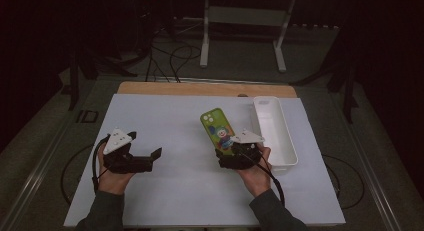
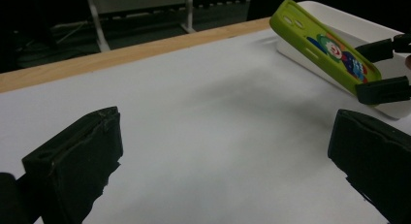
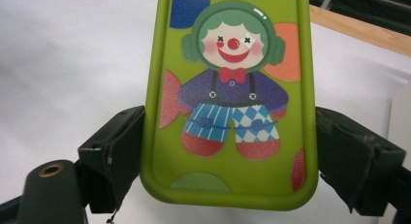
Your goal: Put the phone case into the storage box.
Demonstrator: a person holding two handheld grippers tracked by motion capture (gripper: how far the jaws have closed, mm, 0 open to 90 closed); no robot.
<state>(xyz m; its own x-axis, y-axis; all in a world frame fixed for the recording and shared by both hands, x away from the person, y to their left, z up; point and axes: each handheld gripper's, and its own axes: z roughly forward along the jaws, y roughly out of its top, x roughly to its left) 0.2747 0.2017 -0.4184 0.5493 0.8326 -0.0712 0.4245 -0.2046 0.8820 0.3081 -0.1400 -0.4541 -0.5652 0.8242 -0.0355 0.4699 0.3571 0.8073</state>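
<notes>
1. the right gripper [image 1: 231, 150] holds a green phone case [image 1: 218, 127] by its lower end, one black jaw pressed to each long edge, so the jaws stand closed on the case.
2. in the right gripper view the phone case [image 3: 231, 98] rises between the two jaws, its printed side facing the camera: a clown with green hair, a red nose, a purple top and blue-and-white checked trousers.
3. in the left gripper view the case [image 2: 324, 43] is tilted, its far end higher than the gripped end, and it hangs above the white sheet rather than lying on it. the right gripper [image 2: 387, 69] shows there at the right edge, clamped on the case's lower end.
4. in the high view the case sits right of the table's middle, just left of a long white tray [image 1: 280, 141]; whether case and tray touch cannot be told.
5. the left gripper [image 1: 145, 158] is held low over the left part of the white sheet [image 1: 165, 191], well apart from the case. its jaws stand wide apart with nothing between them, only bare sheet in the gap in the left gripper view.
6. the white sheet covers most of a wooden table [image 1: 165, 88], whose bare far edge shows beyond it.
7. a person's hand [image 1: 114, 178] grips the left gripper from behind, and the other hand [image 1: 256, 175] grips the right one.
</notes>
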